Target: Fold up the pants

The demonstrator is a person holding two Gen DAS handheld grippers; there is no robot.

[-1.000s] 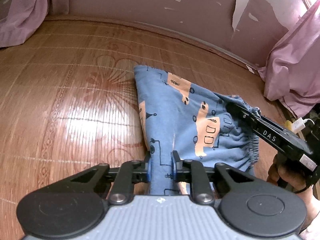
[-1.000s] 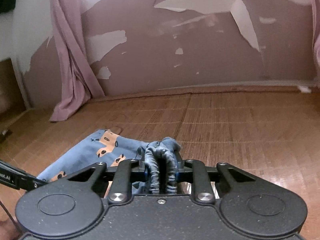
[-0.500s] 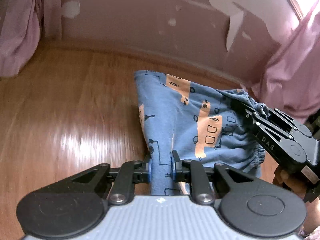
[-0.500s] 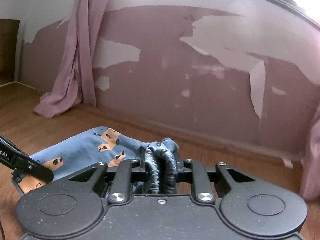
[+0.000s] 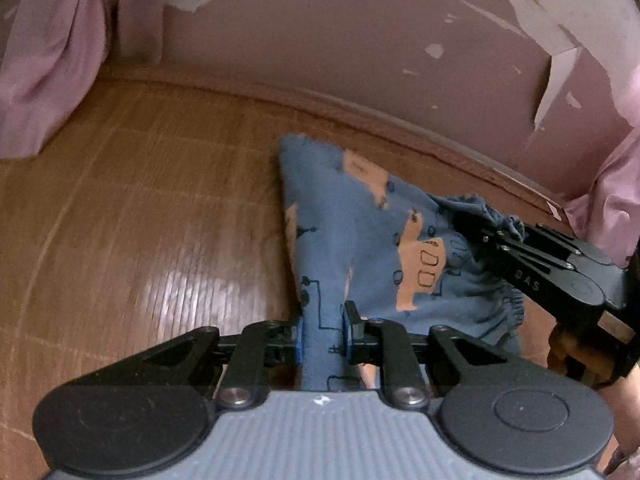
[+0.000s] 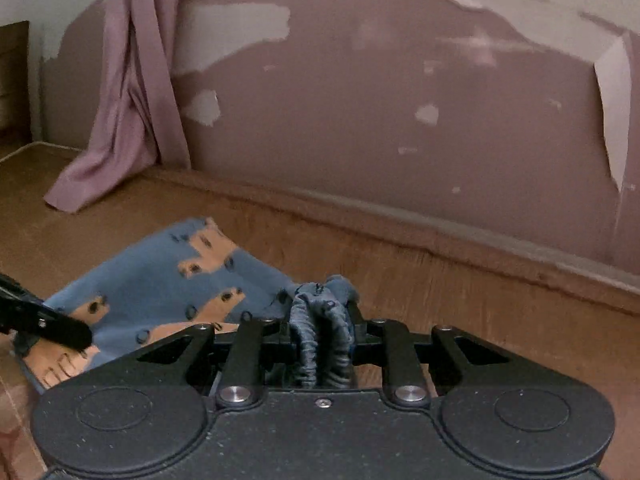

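A woven bamboo mat [image 5: 132,216] was spread below a mauve wall [image 6: 360,120] with peeling paint, flanked by pink curtains [image 6: 132,92].

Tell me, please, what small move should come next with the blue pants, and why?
Probably carry both held ends forward and lower them toward the far edge. The left gripper pinches a plain end of the pants, the right gripper pinches the gathered waistband, and the far part rests on the wooden floor, so the fold looks unfinished.

Pants [image 5: 360,240] between curtains, before wall [image 5: 360,40]
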